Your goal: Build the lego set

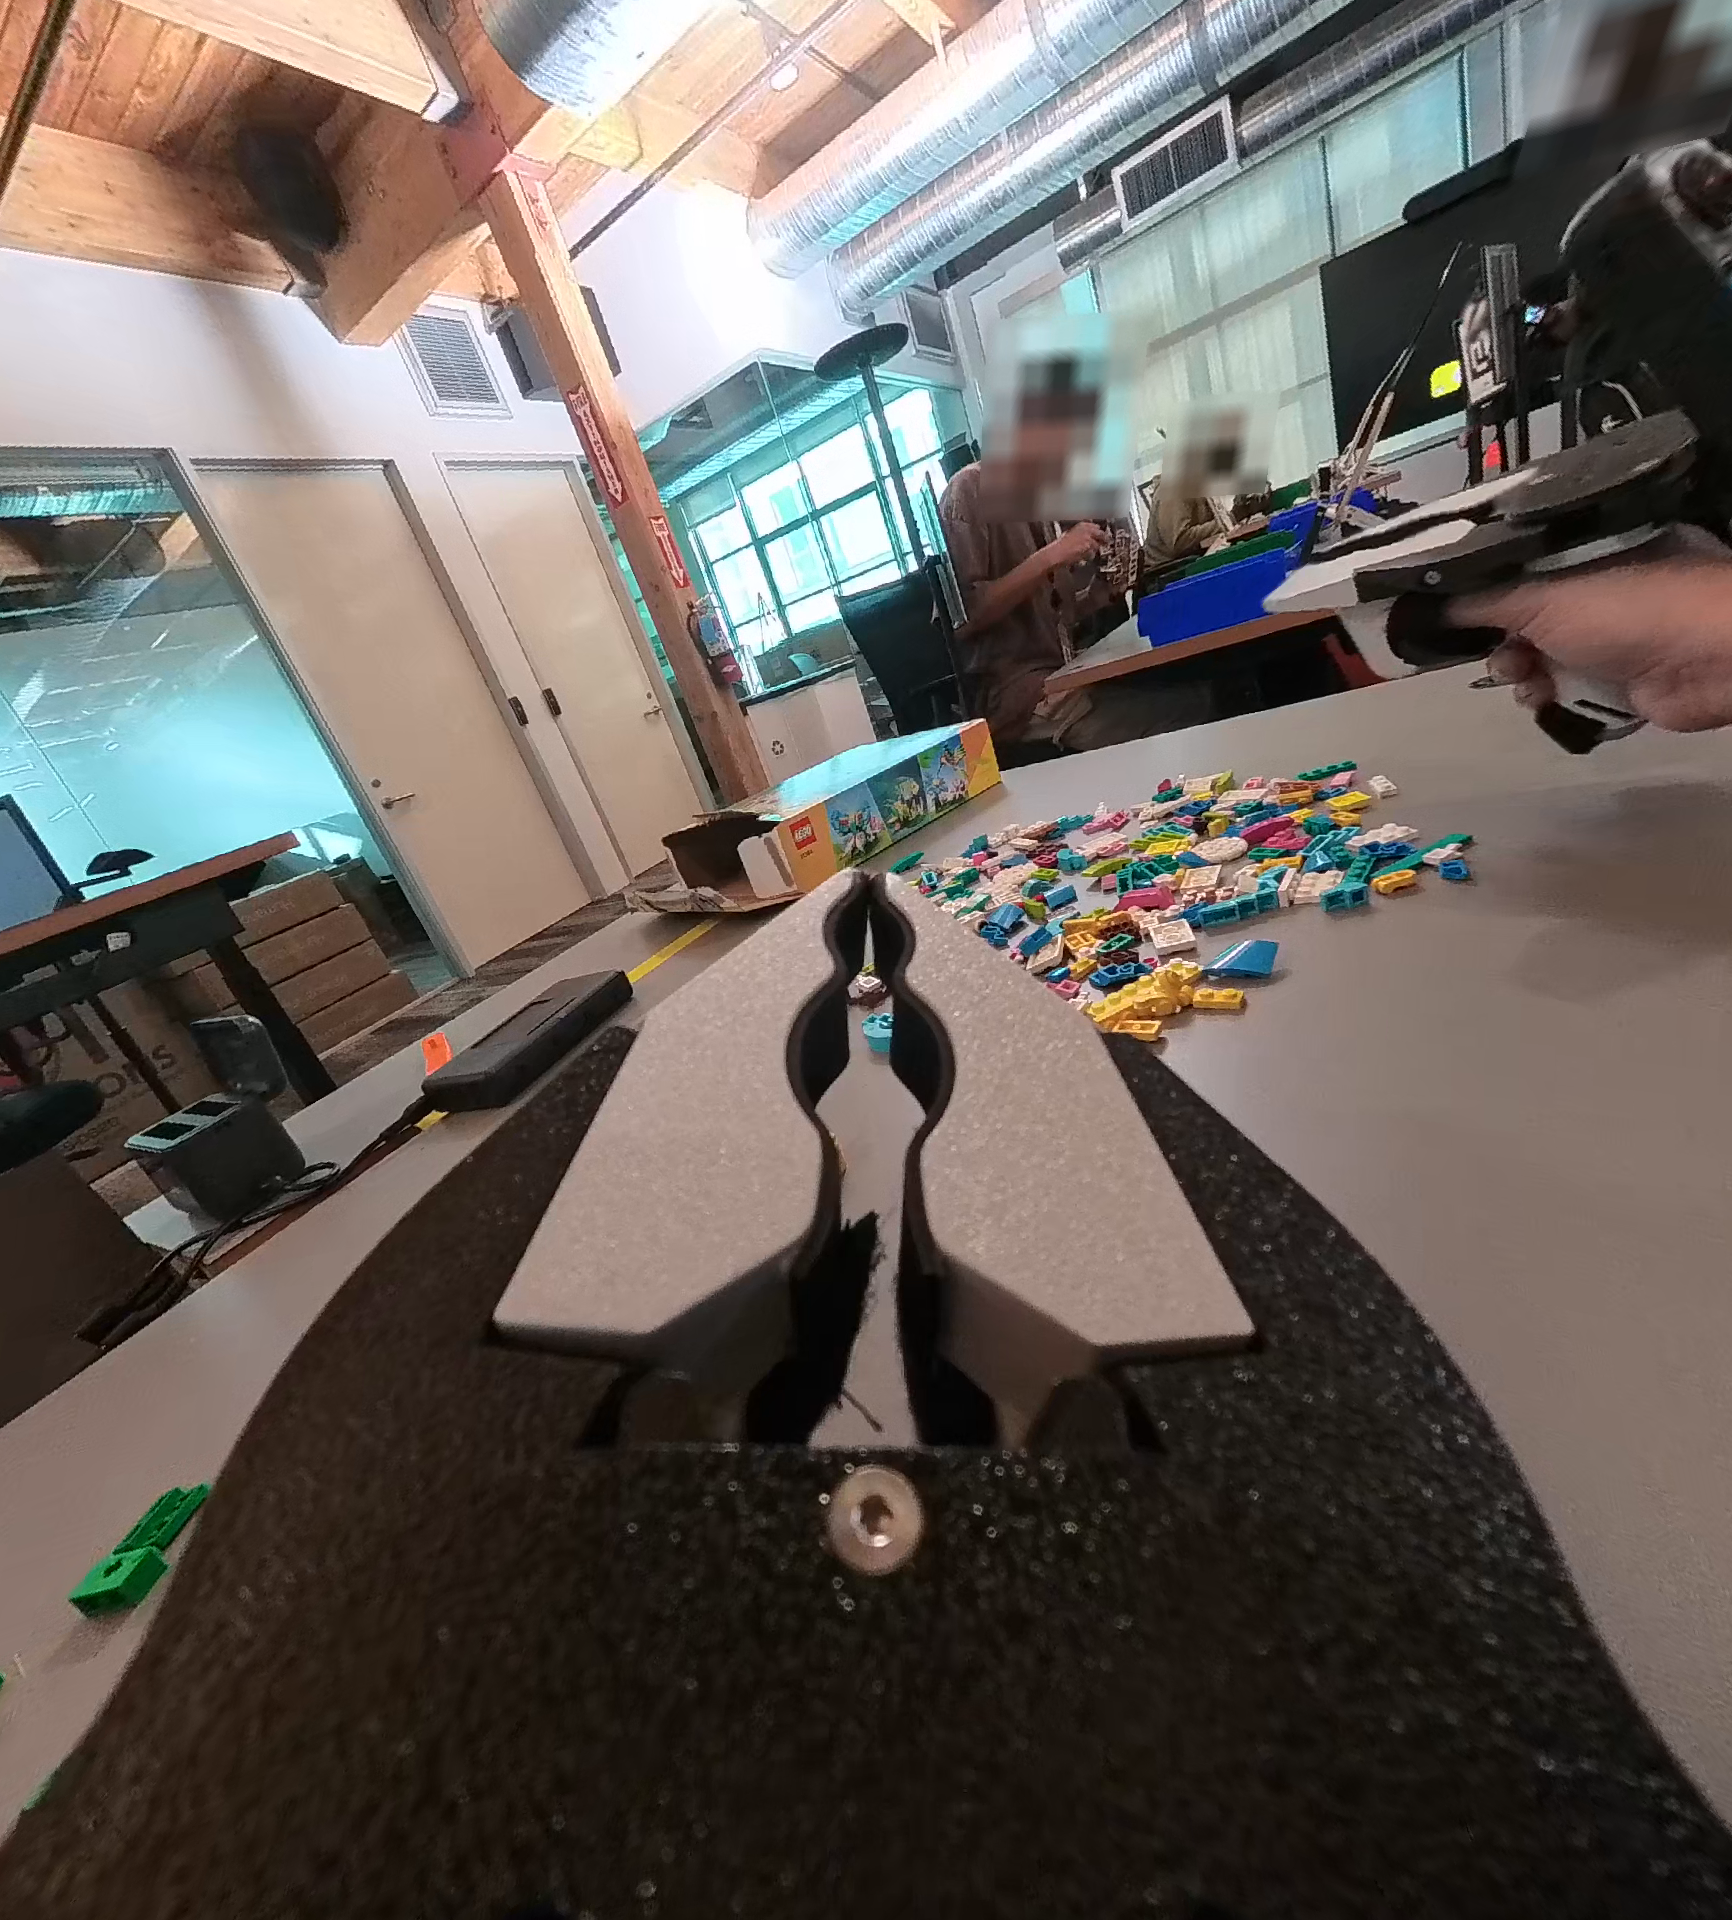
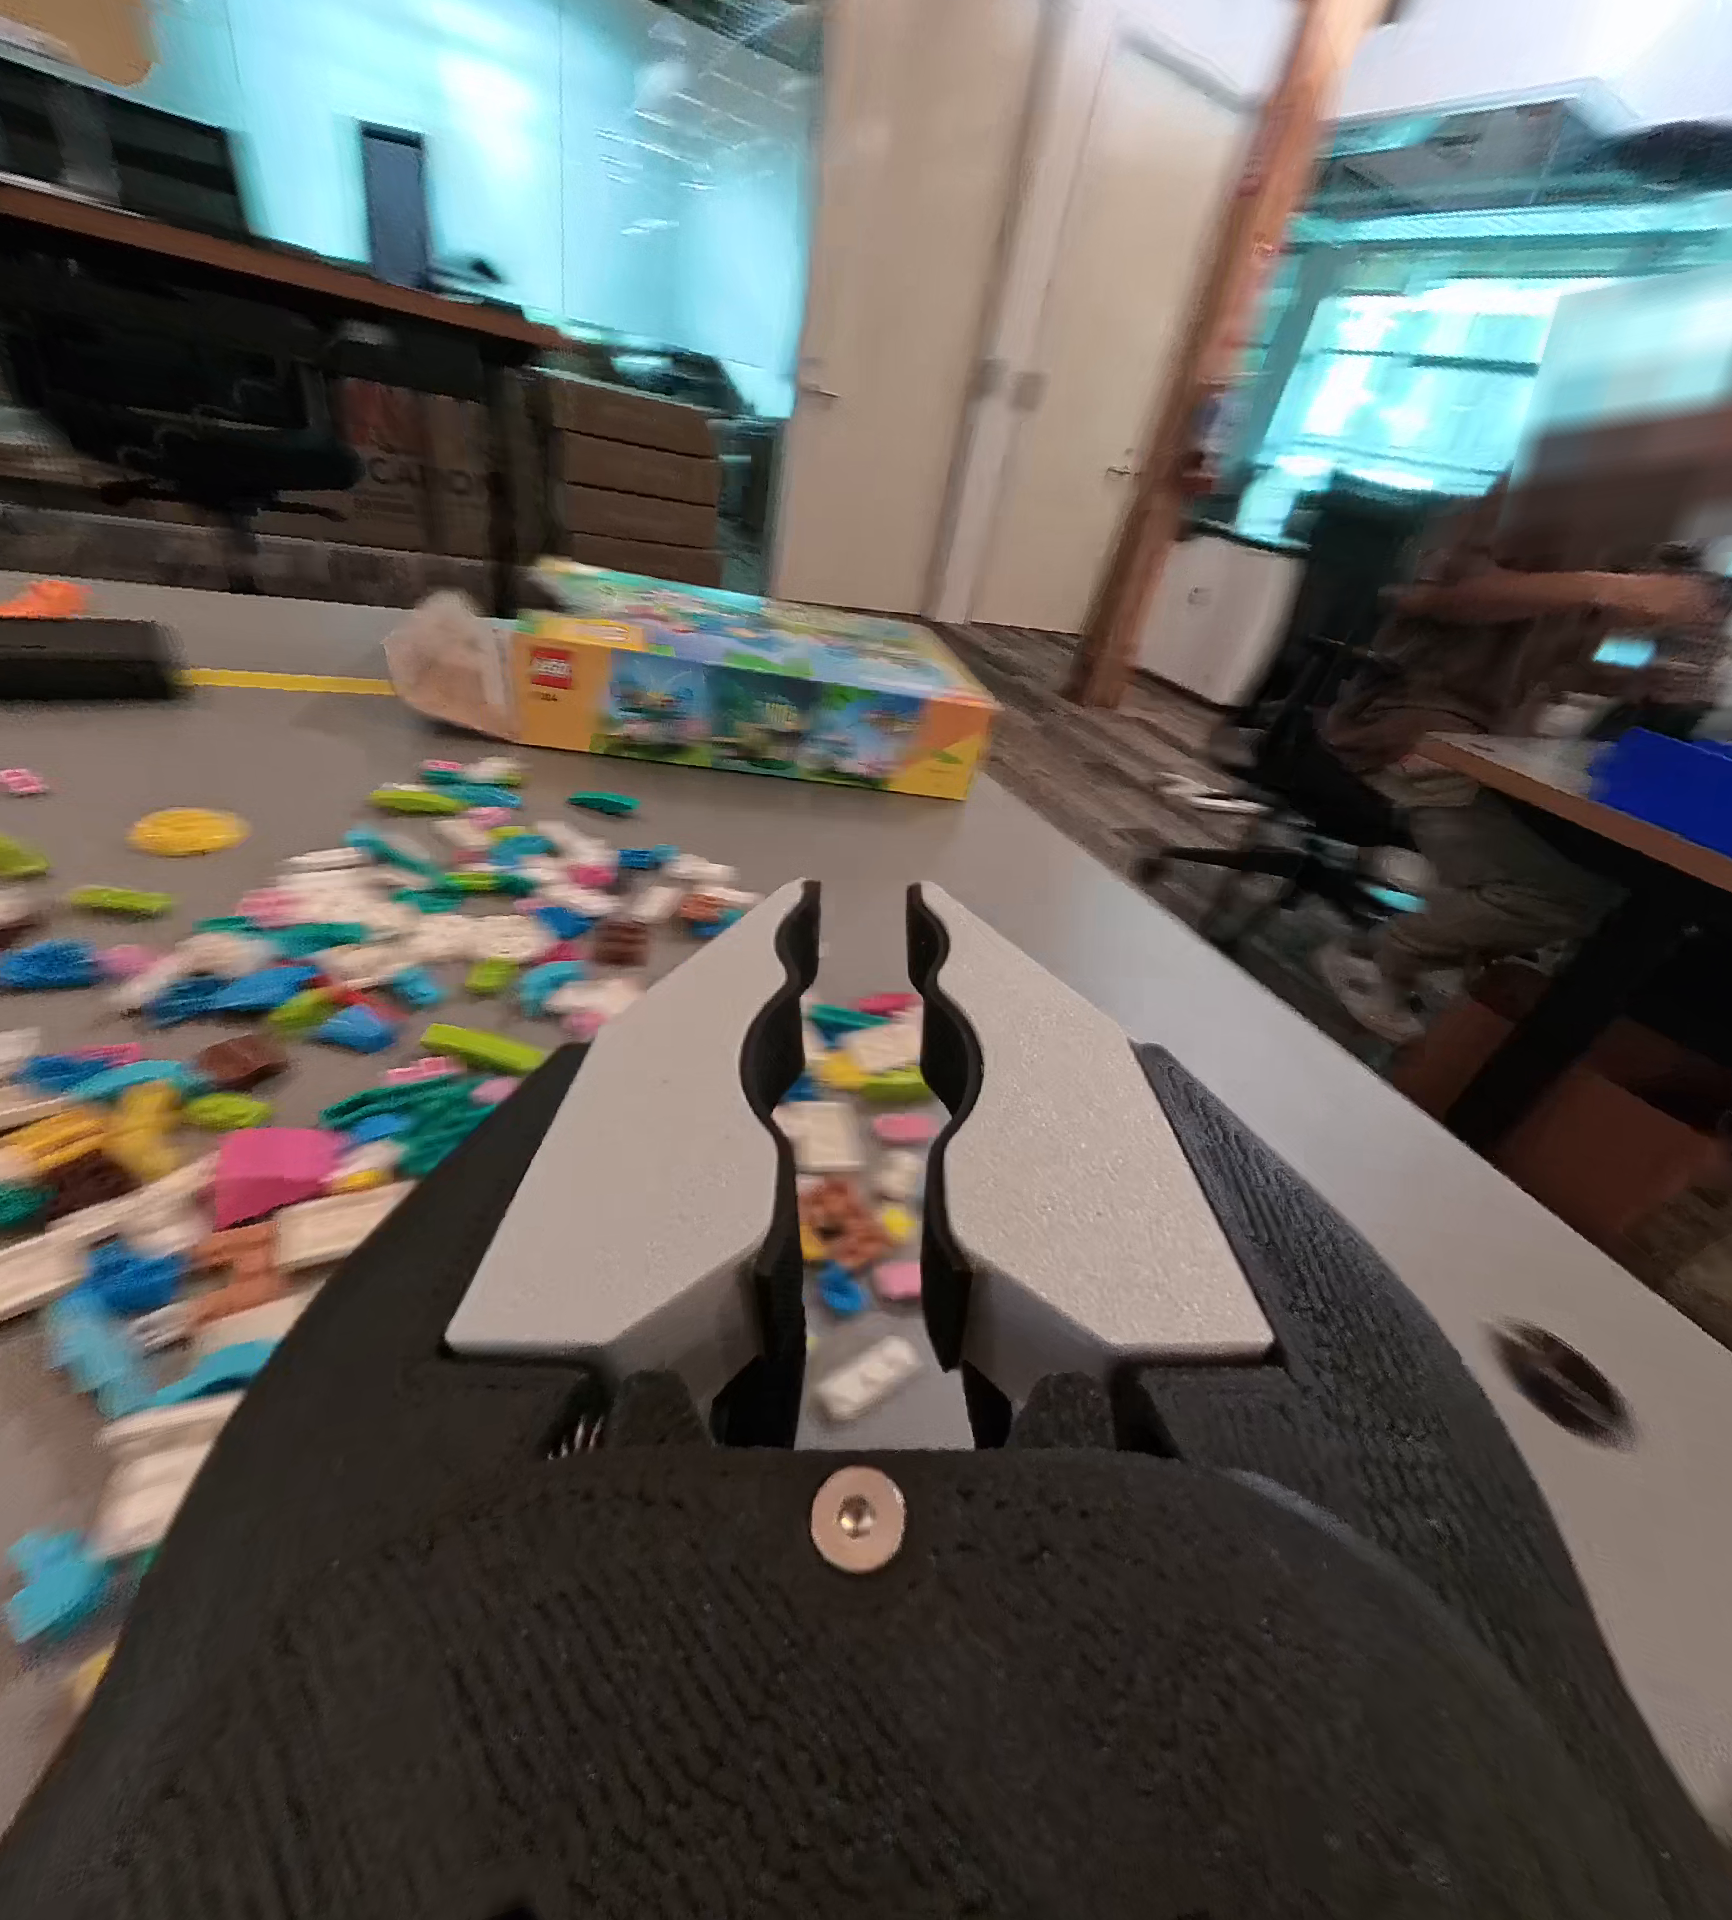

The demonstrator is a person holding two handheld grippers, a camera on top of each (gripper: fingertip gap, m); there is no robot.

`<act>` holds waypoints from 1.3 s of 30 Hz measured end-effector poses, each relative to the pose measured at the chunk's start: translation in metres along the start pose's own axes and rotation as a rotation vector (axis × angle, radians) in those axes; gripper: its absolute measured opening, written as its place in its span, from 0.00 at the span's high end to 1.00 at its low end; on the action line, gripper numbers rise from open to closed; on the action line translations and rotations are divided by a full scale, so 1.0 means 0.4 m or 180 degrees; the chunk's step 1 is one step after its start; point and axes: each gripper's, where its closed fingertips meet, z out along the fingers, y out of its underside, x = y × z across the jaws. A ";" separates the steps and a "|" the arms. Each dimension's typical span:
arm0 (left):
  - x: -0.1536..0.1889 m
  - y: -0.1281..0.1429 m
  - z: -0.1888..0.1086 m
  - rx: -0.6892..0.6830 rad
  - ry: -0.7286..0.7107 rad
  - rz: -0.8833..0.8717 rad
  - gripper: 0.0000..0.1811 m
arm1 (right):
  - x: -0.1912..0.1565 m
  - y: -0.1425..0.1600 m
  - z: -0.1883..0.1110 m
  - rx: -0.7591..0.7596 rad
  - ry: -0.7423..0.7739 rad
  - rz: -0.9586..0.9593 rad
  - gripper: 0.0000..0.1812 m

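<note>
Loose multicoloured plastic lego bricks (image 1: 1184, 883) lie scattered on the grey matte table (image 1: 1464, 1143), just before the yellow cardboard set box (image 1: 883, 805). Left gripper (image 1: 870, 883) clenched, empty; right gripper (image 2: 862, 894) released. Wooden post (image 1: 623, 488) beyond the box.

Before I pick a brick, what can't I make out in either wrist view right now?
- Right wrist view: the loose bricks are motion-blurred, so shapes and studs are unclear.
- Left wrist view: the pile is far off and too small to sort.
- Left wrist view: the left gripper hides the table behind it.
- Green pieces: partly cut off by the left edge.
- Box contents: not visible.
</note>
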 end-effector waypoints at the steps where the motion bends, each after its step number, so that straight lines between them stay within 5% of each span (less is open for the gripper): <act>1: 0.000 0.000 0.000 0.0000 0.0000 -0.0001 1.00 | -0.066 -0.010 -0.002 0.0021 -0.0505 0.0029 0.92; 4: 0.001 0.000 0.000 -0.0002 0.0007 0.0007 1.00 | -0.295 -0.029 -0.068 -0.0085 -0.2130 -0.0184 0.94; 10: -0.001 0.003 -0.002 -0.0025 -0.0004 0.0064 1.00 | -0.451 0.134 -0.110 -0.1424 -0.3294 -0.1301 0.96; 13: 0.006 0.005 -0.001 -0.0043 0.0017 0.0114 1.00 | -0.469 0.177 -0.098 -0.1567 -0.3397 -0.1956 0.97; 32: 0.038 0.005 0.006 -0.0077 0.0144 0.0279 1.00 | -0.535 0.170 -0.074 -0.1975 -0.3944 -0.1799 0.87; 39: 0.039 0.005 0.006 -0.0079 0.0147 0.0277 1.00 | -0.536 0.172 -0.060 -0.1982 -0.3915 -0.1794 0.94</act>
